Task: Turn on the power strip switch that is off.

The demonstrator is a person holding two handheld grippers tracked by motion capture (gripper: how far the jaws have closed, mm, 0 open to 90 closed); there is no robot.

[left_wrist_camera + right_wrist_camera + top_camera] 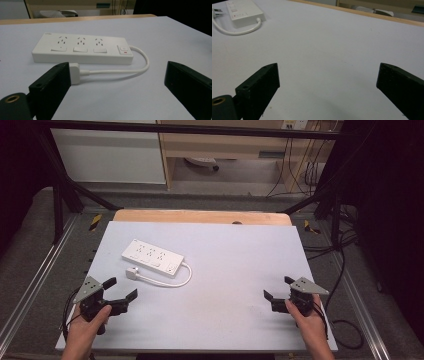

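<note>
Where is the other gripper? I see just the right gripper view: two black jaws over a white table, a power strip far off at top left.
Observer: The left gripper sits at the near left of the table, jaws open, in the high view.
Operator: How near is it to the plug?
Observer: The plug lies just beyond its left jaw, untouched, in the left gripper view.
Operator: What is on the power strip?
Observer: The power strip has three sockets and a switch at the cable end.

**Both tools held wide apart, nothing gripped**

The left tool (121,288) sits at the near left, jaws spread and angled toward the right and far side. The right tool (279,287) sits at the near right, jaws likewise spread, pointing left. A hand grips each from behind.
</note>
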